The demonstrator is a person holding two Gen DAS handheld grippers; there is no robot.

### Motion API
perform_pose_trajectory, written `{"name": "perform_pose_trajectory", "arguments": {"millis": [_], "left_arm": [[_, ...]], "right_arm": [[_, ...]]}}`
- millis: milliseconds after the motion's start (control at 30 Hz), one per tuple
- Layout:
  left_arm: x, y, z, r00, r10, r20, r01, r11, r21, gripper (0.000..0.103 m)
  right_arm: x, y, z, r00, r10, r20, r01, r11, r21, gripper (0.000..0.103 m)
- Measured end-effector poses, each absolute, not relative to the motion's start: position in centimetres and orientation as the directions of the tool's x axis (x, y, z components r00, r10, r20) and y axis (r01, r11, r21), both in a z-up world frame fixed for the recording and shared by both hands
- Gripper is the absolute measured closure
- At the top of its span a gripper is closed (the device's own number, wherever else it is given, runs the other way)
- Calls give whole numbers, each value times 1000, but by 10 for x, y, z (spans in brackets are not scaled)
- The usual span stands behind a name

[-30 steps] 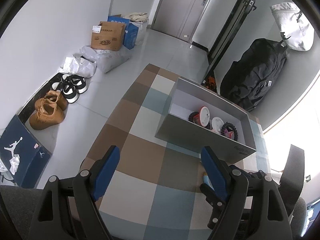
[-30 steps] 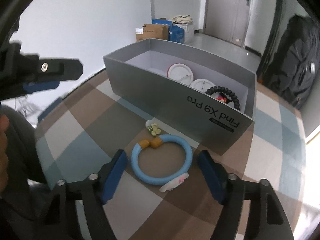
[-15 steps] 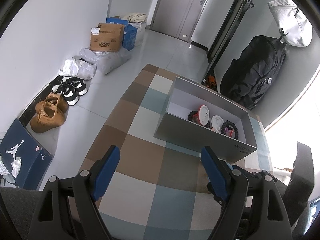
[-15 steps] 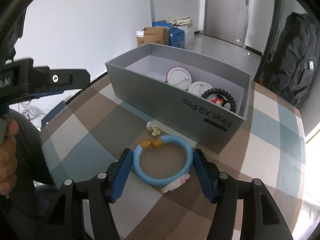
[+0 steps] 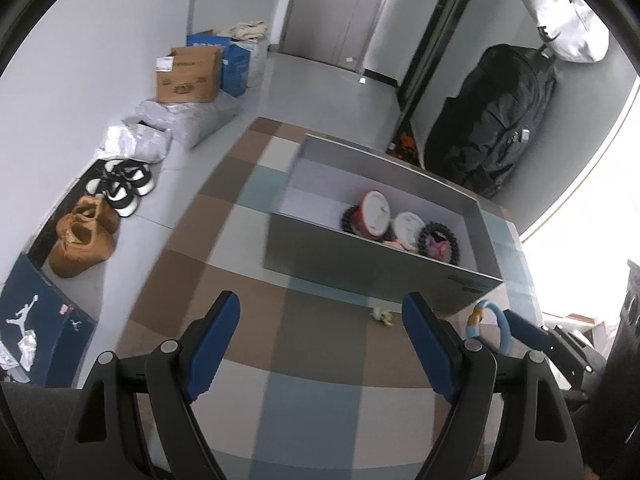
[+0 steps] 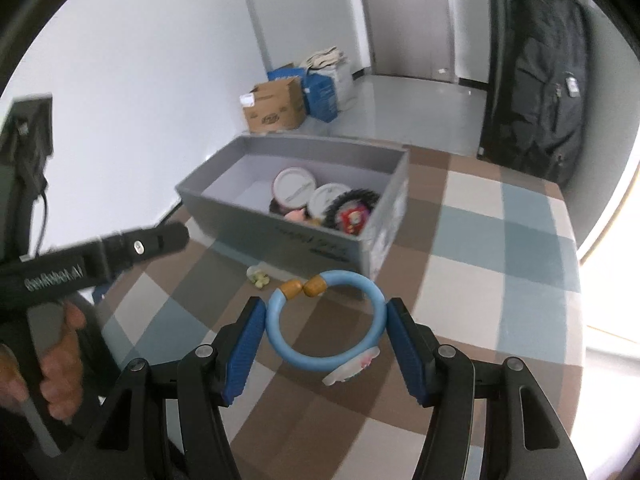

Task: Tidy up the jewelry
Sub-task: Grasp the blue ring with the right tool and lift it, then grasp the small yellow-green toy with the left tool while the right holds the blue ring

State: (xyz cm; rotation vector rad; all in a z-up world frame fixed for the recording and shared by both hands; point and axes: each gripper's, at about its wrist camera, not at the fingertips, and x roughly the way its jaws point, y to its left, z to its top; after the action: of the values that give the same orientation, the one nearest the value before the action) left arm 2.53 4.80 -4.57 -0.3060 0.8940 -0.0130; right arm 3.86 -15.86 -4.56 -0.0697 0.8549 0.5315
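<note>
Left wrist view gives me the floor beside the table: tan boots (image 5: 82, 236), black-and-white sneakers (image 5: 124, 186) and a cardboard carton (image 5: 188, 76) along the wall, none of the footwear visible from the other camera. Both views show the checked tablecloth (image 5: 256, 312) and the grey box (image 5: 360, 256), whose long axis runs from near left to far right in the right wrist view; inside it lie round white-faced pieces and a black beaded bracelet (image 6: 352, 206). Only the right wrist view shows my left hand (image 6: 52, 364) on its handle. My right gripper (image 6: 326, 336) is clamped on the blue bangle (image 6: 324, 320), pads pressing its left and right sides, held above the cloth just in front of the box, its amber-beaded gap pointing away from me toward the box. My left gripper (image 5: 320, 344) stands wide, nothing between its jaws. A small pale charm (image 6: 258, 276) lies on the cloth beside the box.
</note>
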Motion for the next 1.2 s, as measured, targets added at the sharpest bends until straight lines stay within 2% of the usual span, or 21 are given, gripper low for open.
{"name": "perform_pose_trajectory", "arguments": {"millis": [233, 700, 733, 800, 967, 1033, 1200], "left_arm": [[31, 31, -49, 619, -168, -767, -62, 963, -262, 23], [49, 2, -72, 544, -94, -834, -16, 992, -123, 25], [49, 0, -73, 544, -85, -835, -11, 994, -109, 27], [50, -4, -75, 536, -73, -841, 2, 996, -85, 39], [48, -10, -76, 543, -51, -838, 28, 999, -43, 47], [46, -11, -75, 548, -34, -836, 30, 999, -21, 55], [45, -15, -74, 545, -63, -836, 67, 997, -31, 88]], "right_arm": [[42, -180, -33, 559, 435, -706, -438, 878, 194, 42], [46, -203, -19, 581, 471, -664, -417, 873, 254, 42], [46, -204, -18, 581, 473, -662, -417, 872, 257, 42], [48, -206, -18, 581, 478, -659, -414, 870, 267, 42], [49, -209, -16, 581, 489, -651, -409, 867, 286, 42], [49, -209, -15, 581, 491, -649, -411, 865, 288, 42], [50, -208, -15, 577, 494, -650, -415, 863, 288, 42]]}}
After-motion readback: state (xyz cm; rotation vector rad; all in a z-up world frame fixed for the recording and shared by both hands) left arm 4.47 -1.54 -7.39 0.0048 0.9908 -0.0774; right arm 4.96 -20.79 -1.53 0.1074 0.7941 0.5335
